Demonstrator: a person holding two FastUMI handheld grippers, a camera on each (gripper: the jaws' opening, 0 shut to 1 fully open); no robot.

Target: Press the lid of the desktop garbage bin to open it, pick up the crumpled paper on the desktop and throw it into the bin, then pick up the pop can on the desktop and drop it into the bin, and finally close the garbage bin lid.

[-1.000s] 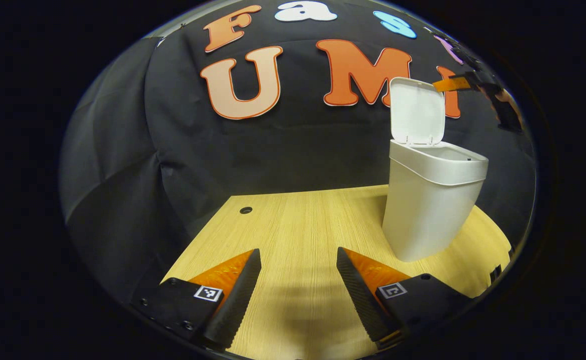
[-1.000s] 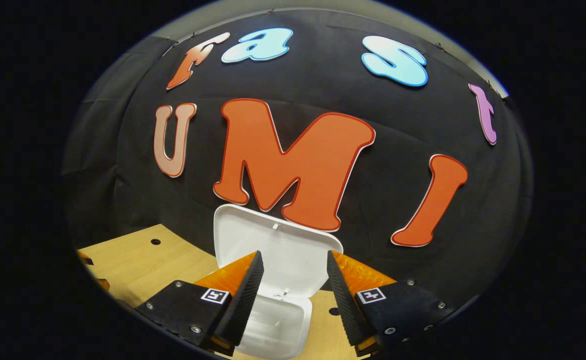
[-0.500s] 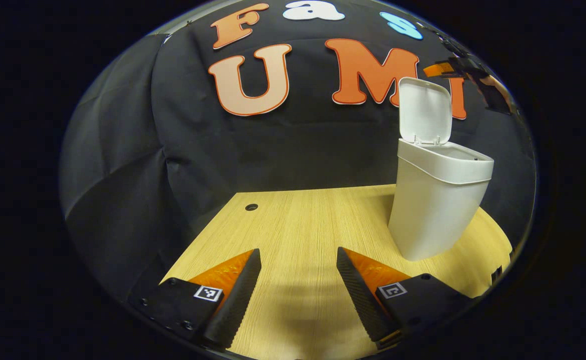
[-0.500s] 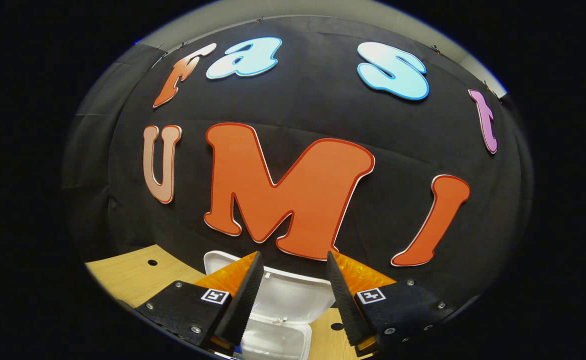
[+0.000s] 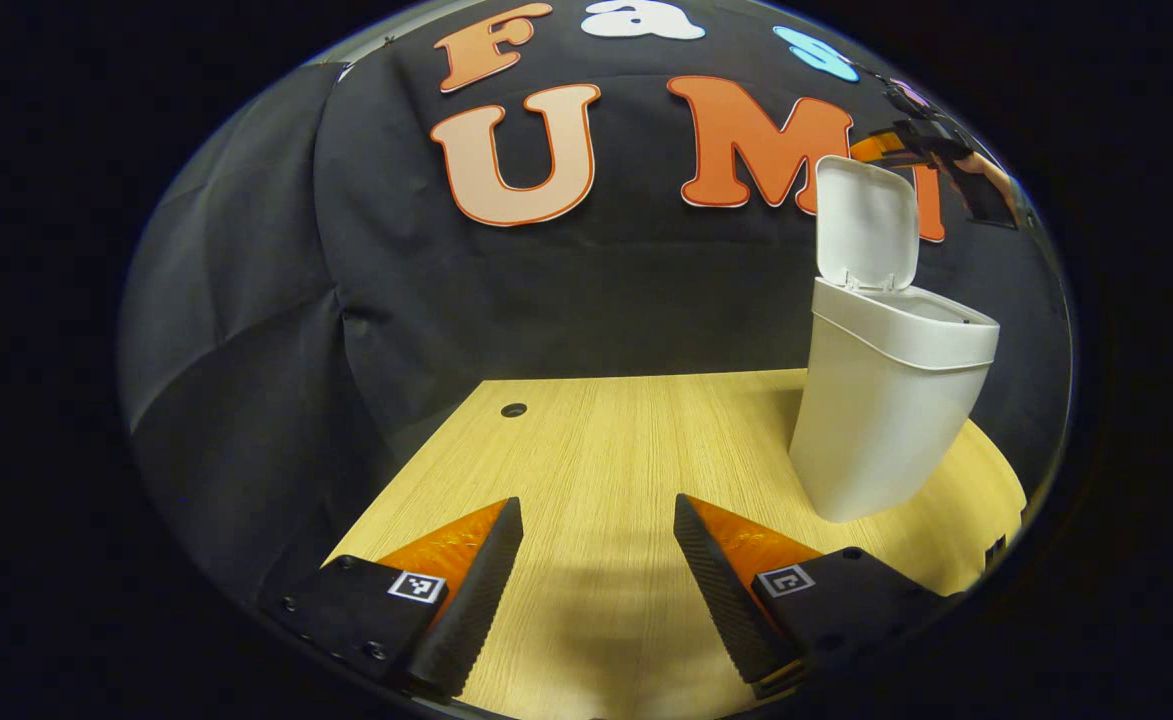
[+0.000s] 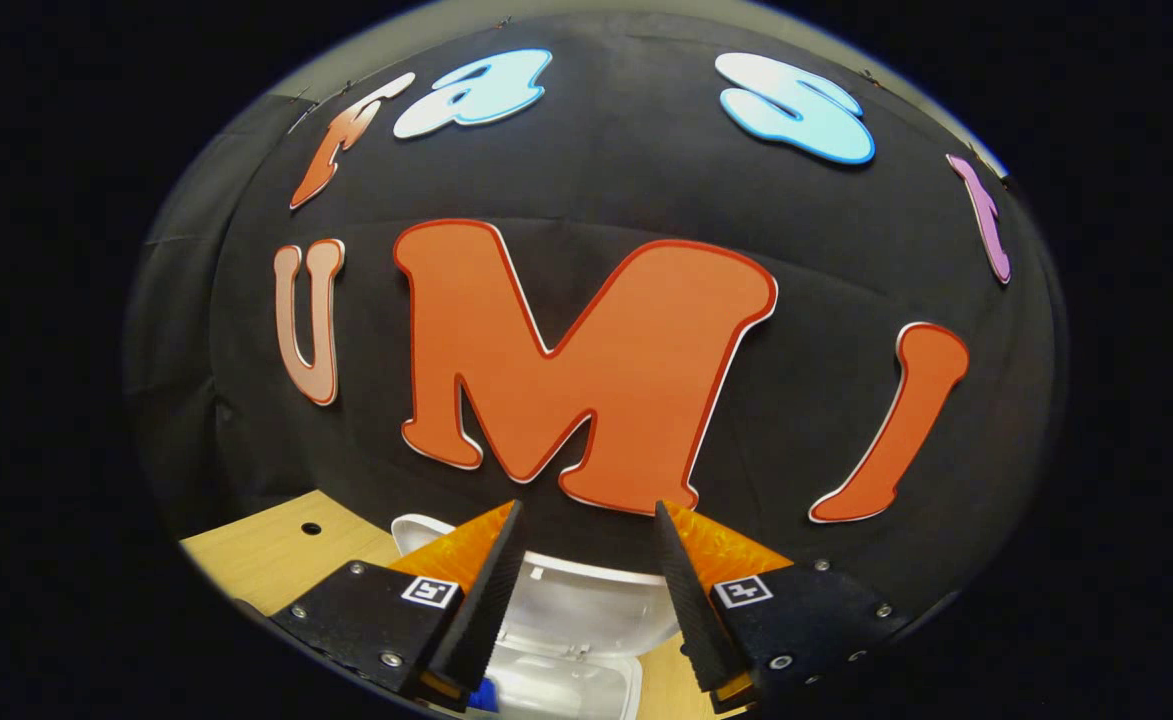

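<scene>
The left tool (image 5: 596, 590) hangs low over the near part of the desk (image 5: 606, 440), its two fingers spread wide with nothing between them. Bare wood lies ahead of it, out to a small round hole (image 5: 514, 410) near the far left corner.

Further right, close to the far right corner of the desk, stands the garbage bin (image 5: 881, 420). It is upright, its long axis vertical, its body narrowing toward the base. The lid (image 5: 866, 225) is swung up on its rear hinge and stands nearly vertical, inner face toward the near edge, so the mouth opens upward.

The right tool (image 6: 584, 590) is held above the bin, beside the top edge of the raised lid; its fingers are also parted and hold nothing. Below them, in the right gripper view, the lid (image 6: 586, 610) and a slice of the bin's inside show, with a small blue patch (image 6: 483, 695) too cut off to identify.

The bin looks like thin, stiff, smooth plastic, so probably light and liable to slide or tip under a sideways push. The lid is best handled by pressing down on its free top edge, force directed along the bin's axis. Paper and can are out of sight, so an open lid fits either waiting for rubbish or waiting to be shut.
</scene>
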